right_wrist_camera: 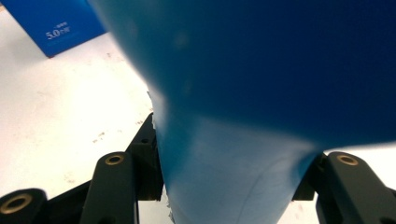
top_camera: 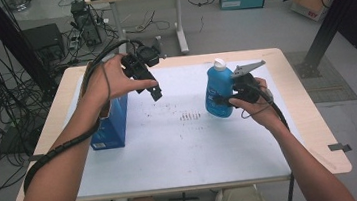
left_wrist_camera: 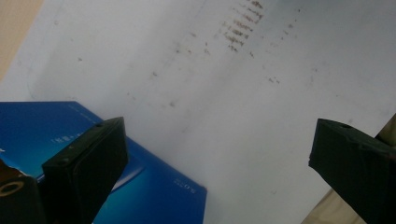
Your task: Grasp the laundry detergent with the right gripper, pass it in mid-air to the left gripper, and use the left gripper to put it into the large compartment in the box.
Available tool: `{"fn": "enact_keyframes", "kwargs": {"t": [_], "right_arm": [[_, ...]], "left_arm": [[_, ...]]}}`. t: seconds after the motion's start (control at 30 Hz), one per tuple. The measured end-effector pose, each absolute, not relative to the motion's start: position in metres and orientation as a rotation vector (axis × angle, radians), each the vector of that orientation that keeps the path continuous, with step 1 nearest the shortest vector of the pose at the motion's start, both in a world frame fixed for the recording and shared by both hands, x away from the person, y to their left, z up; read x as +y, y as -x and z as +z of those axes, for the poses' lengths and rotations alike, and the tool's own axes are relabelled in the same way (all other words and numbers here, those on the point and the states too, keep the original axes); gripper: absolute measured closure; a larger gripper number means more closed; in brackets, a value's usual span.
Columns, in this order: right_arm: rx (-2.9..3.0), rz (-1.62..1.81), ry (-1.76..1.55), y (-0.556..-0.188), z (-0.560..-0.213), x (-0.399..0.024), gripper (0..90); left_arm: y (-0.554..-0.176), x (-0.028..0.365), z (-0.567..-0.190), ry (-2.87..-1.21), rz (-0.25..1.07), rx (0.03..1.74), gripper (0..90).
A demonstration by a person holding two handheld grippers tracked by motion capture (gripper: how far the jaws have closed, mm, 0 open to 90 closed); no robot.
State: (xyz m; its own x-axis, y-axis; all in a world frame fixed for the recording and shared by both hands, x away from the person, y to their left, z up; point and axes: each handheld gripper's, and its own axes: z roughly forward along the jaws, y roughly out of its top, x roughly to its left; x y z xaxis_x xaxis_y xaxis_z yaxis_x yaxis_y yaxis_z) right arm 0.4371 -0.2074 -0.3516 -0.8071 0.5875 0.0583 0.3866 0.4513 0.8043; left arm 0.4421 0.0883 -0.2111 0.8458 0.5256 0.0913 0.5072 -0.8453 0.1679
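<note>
In the high view the right gripper (top_camera: 226,99) was clamped on the lower body of a blue bottle (top_camera: 217,89) with a white cap, which stood upright at about three o'clock on the white counter (top_camera: 182,150); whether its base touched the surface could not be told. The right gripper view showed the bottle (right_wrist_camera: 243,93) wedged between the fingers (right_wrist_camera: 114,186), its waist pressed on both sides. The left gripper (top_camera: 152,89) hung at about ten o'clock with its fingers (left_wrist_camera: 88,163) wide apart and nothing between them, just above and to the right of a blue box (top_camera: 113,125). In the left gripper view the box (left_wrist_camera: 154,191) lay behind the left-hand finger, at about seven o'clock.
</note>
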Motion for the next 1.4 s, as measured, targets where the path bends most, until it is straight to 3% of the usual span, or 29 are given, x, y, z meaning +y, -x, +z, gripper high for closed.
{"fn": "enact_keyframes", "kwargs": {"t": [0.33, 0.83, 1.4], "right_arm": [[2.573, 1.34, -0.68, -0.447, -0.338, -0.159, 43.9], [2.694, 1.425, -0.379, -0.446, -0.345, -0.095, 43.7], [2.74, 1.508, -0.148, -0.433, -0.341, -0.053, 43.4]], "left_arm": [[-0.447, 0.083, -0.19, -2.925, 0.161, 0.644, 4.8], [-0.447, 0.072, -0.172, -3.003, 0.088, 0.417, 4.7], [-0.435, 0.073, -0.183, -3.075, -0.027, 0.303, 4.6]]}}
